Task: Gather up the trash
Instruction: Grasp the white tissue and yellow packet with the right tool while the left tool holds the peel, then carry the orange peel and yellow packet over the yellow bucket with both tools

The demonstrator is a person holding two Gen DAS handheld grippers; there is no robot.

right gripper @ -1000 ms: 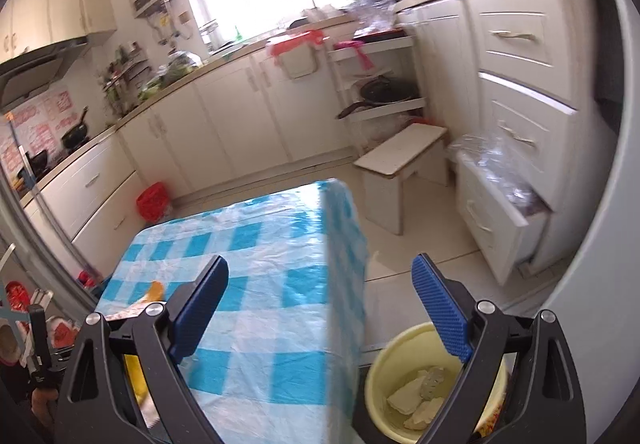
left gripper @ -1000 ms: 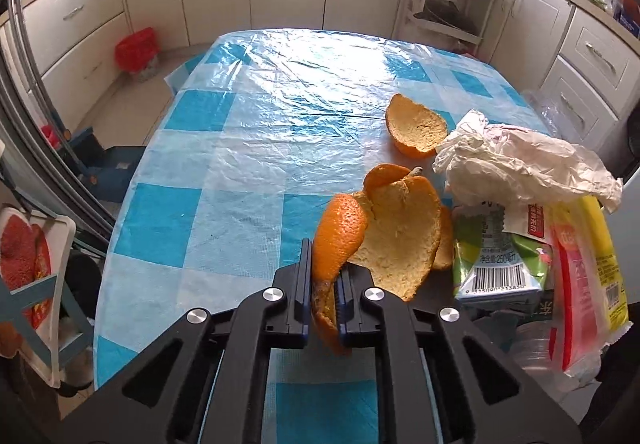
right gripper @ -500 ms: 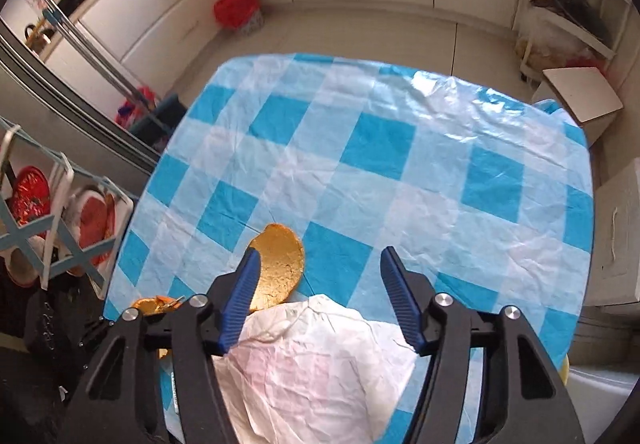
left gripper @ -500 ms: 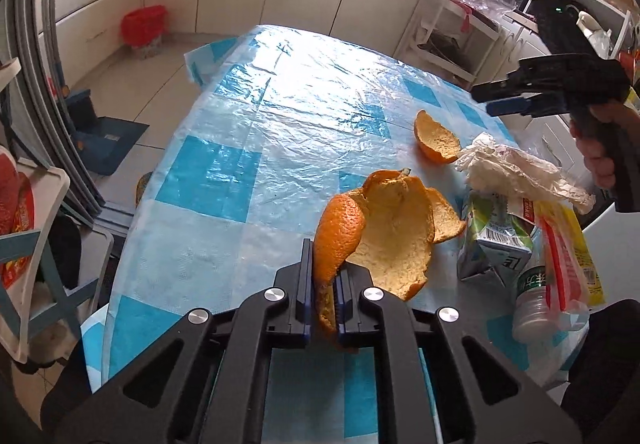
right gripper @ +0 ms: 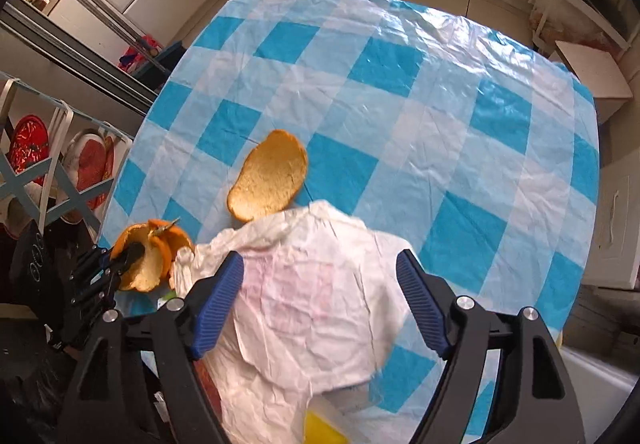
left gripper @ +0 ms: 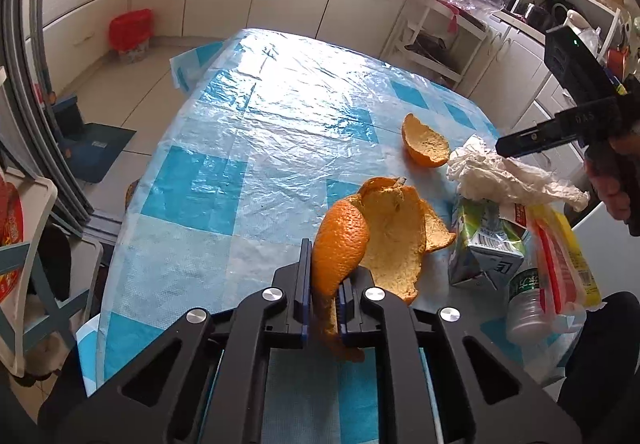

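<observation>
Peel [left gripper: 340, 244] pinched by left gripper [left gripper: 323, 286]; right gripper [right gripper: 320, 300] opening, seemingly above wrapper [right gripper: 316, 284].

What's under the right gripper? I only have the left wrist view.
Observer: The crumpled white paper sits between its jaws; the right gripper is opening, pads off it.
Operator: Anything under that paper?
Observer: Something yellow pokes out at its near edge.
Operator: Small orange peel clear of it?
Observer: No, the paper's far edge overlaps the peel's near end.
</observation>
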